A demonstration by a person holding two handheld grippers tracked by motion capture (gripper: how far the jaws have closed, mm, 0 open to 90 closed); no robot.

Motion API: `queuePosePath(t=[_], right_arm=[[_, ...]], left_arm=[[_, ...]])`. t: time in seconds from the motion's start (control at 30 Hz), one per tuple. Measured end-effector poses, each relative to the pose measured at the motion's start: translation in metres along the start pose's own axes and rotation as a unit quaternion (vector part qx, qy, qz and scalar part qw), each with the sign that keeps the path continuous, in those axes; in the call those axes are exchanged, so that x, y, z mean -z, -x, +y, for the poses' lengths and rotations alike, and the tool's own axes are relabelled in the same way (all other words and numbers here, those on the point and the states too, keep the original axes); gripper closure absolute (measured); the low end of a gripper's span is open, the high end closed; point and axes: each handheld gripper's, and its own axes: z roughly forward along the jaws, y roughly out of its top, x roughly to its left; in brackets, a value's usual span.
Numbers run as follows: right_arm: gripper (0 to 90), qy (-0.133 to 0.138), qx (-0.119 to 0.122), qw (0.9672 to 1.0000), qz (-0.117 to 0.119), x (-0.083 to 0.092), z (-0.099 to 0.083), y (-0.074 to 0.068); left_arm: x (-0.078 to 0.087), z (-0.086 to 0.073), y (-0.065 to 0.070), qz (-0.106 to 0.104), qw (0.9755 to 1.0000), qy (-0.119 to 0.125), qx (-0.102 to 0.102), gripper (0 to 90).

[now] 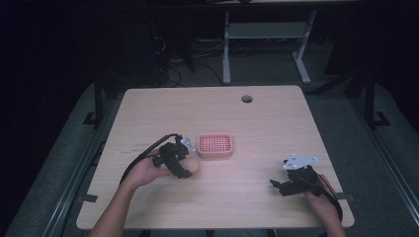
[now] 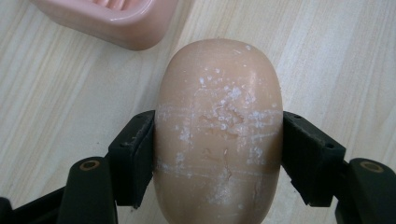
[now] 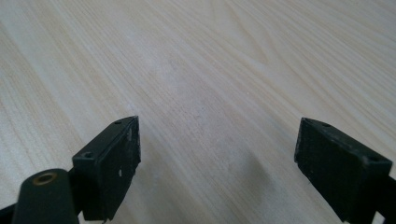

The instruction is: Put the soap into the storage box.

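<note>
Left gripper: clamped on the bar of soap; in the left gripper view both black jaws press flat against the bar's two long sides, about midway along it.
Soap: tan, oval, scuffed with white flecks and fine cracks on its top face. Its near end runs off the bottom edge of the left gripper view. In the high view just its rounded far end peeks out past the gripper, the rest covered by the gripper and the hand.
Soap's place: on or just above the wooden table, near its front-left part; whether the underside touches the wood cannot be made out.
Soap dish: pink, slatted, just beyond and to the right of the soap, apart from it. In the left gripper view only one corner is seen, cut off by the top edge.
Left hand: wraps the gripper from behind; a black cable loops off it to the left.
Right gripper: jaws wide apart, nothing between them; in the right gripper view bare wood lies between the pads, with a faint shadow beneath.
Right gripper's place: near the front-right corner of the table, well apart from the soap and dish; grey plate on top.
Surroundings: dim room beyond the table, hard to read.
</note>
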Motion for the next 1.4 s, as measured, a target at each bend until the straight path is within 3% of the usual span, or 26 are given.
queuePosePath(t=[0.9,1.4], right_arm=[[13.8,-0.001,-0.004,1.0,0.001,0.0,0.0,0.0],[13.8,-0.001,-0.003,1.0,0.001,0.0,0.0,0.0]], left_arm=[[0.005,0.02,-0.005,0.006,0.9998,-0.01,-0.017,31.7],[0.006,0.021,-0.013,0.001,0.9999,-0.008,-0.009,31.7]])
